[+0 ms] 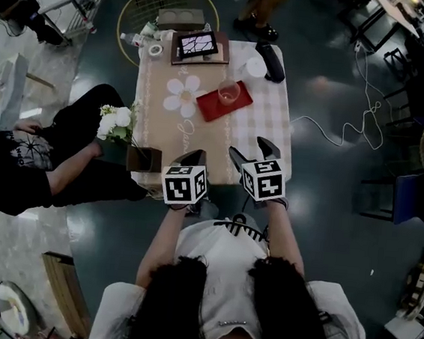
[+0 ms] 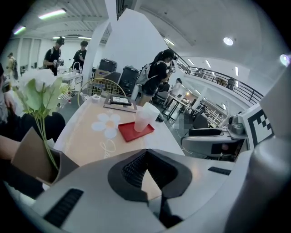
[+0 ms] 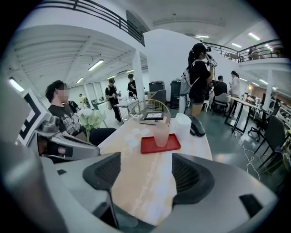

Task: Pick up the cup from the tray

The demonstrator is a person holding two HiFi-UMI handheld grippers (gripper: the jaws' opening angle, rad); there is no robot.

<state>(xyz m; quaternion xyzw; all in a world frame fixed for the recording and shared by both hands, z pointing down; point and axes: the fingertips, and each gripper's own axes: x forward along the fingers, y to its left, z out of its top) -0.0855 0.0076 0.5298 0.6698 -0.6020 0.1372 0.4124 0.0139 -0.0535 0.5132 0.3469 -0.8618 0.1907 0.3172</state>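
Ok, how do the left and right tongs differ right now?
Left tongs are shut, tips touching; right tongs stand wide open. Left tongs sit beside the flower box; right tongs sit farther from it. Both are empty, short of the cup on the tray.

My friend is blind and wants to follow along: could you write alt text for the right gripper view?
A frosted cup stands on a red tray on a table, seen beyond the open, empty jaws of the right gripper. White flowers stand at the left; people stand behind.

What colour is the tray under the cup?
The tray is red, clearest in the right gripper view.
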